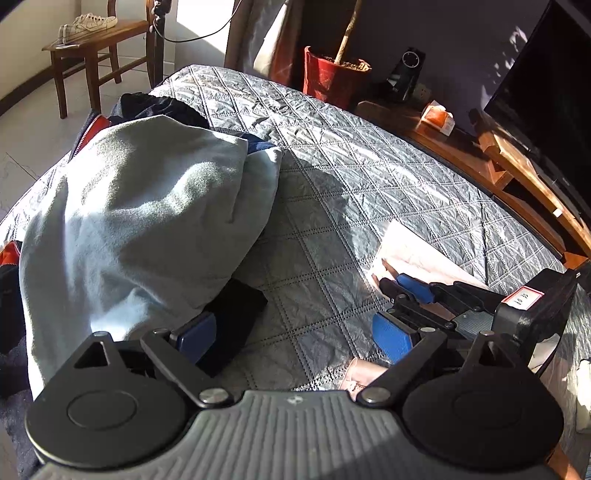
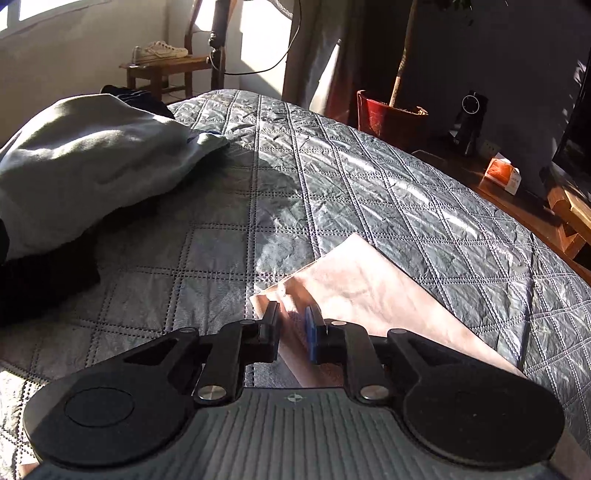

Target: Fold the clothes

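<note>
On the bed: a grey quilted bedspread (image 2: 369, 192) is lying crinkled, stitched in diamond squares, with sun and shadow falling across it.
Pink garment (image 2: 373, 291): thin, smooth cloth is lying flat on the bedspread at its near right part, one corner pointing away; its near end is running out of sight under the gripper body.
Right gripper (image 2: 295, 328): its fingers are pinching the near edge of the pink garment, jaws almost together, a blue pad showing on the right finger.
Left gripper (image 1: 293, 336): jaws are standing wide apart over bare bedspread, holding nothing, blue pads facing each other.
Clothes pile (image 1: 140, 229): a soft, fleecy pale blue piece is humping up to the left of the pink garment, well apart from it; dark and red-trimmed pieces underneath are mostly hidden.
Black cloth (image 1: 236, 314): a dark piece is poking out from under the pile, hard to make out.
Beyond the bedspread: a red plant pot (image 1: 332, 77) and a wooden chair (image 1: 92, 40) holding a white shoe (image 1: 86, 24) are standing.
</note>
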The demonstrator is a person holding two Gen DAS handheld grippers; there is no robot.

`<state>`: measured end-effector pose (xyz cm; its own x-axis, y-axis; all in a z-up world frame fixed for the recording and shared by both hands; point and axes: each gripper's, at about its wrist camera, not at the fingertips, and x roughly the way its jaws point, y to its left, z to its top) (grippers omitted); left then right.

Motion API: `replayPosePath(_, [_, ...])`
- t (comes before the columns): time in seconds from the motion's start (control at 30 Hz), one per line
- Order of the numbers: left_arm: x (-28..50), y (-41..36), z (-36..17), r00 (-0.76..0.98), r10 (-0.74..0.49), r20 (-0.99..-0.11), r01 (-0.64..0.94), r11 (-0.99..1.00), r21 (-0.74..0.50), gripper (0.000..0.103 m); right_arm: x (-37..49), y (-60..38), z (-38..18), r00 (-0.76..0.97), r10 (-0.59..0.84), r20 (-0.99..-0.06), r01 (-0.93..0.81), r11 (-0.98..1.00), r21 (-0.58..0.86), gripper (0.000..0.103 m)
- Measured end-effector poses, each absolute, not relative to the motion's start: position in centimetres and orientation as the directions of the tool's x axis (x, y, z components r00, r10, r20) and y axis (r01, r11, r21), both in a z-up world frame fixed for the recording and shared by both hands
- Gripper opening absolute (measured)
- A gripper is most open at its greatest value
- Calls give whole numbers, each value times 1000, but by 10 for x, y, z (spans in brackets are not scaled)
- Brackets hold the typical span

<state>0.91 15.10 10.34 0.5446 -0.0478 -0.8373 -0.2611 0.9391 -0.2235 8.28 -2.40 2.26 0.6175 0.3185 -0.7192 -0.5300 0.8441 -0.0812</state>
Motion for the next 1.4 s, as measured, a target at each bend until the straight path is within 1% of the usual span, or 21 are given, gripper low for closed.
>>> replayPosePath(0.03, [9, 152, 103, 543, -47, -839, -264, 938, -223, 90, 81, -26, 25, 622, 325, -712, -527, 847, -75, 4])
replayPosePath(0.2, [11, 154, 99, 531, -44, -846, -280, 934, -224, 90, 62, -40, 49, 662, 364, -655, -515, 856, -45, 4])
replayPosePath(0.3, [14, 151, 94, 515, -68, -855, -270, 933, -237, 91, 46, -54, 68, 675, 401, -619, -523, 852, -19, 4])
replayPosePath(0.43, [23, 142, 84, 484, -108, -868, -261, 929, -262, 92, 32, -68, 84, 671, 433, -602, -529, 848, 20, 4])
replayPosePath(0.53, [38, 137, 73, 456, -162, -875, -258, 917, -304, 93, 26, -79, 92, 669, 461, -584, -524, 849, 69, 4])
replayPosePath(0.67, [57, 138, 57, 425, -244, -872, -299, 871, -389, 93, 18, -89, 100, 679, 478, -557, -514, 852, 104, 4])
replayPosePath(0.8, [74, 146, 32, 387, -351, -853, -389, 776, -496, 92, 14, -93, 100, 684, 488, -542, -510, 851, 123, 4])
replayPosePath(0.97, [78, 152, 14, 382, -403, -832, -487, 677, -552, 93, 12, -94, 98, 680, 504, -533, -515, 845, 143, 5])
replayPosePath(1.03, [84, 149, 10, 378, -407, -832, -485, 678, -552, 93, 9, -94, 98, 678, 515, -524, -521, 840, 151, 5])
replayPosePath(1.07, [86, 147, 10, 378, -405, -833, -481, 683, -550, 99, 7, -95, 99, 681, 520, -516, -520, 839, 159, 5])
replayPosePath(1.1, [88, 145, 10, 378, -403, -834, -476, 688, -548, 101, 6, -96, 99, 683, 524, -509, -519, 838, 167, 5])
replayPosePath(1.23, [92, 136, 13, 370, -386, -845, -462, 713, -528, 101, 6, -107, 95, 699, 517, -494, -490, 849, 196, 5])
replayPosePath(1.4, [98, 120, 25, 360, -354, -863, -395, 781, -484, 101, 13, -125, 93, 715, 509, -480, -442, 860, 253, 5])
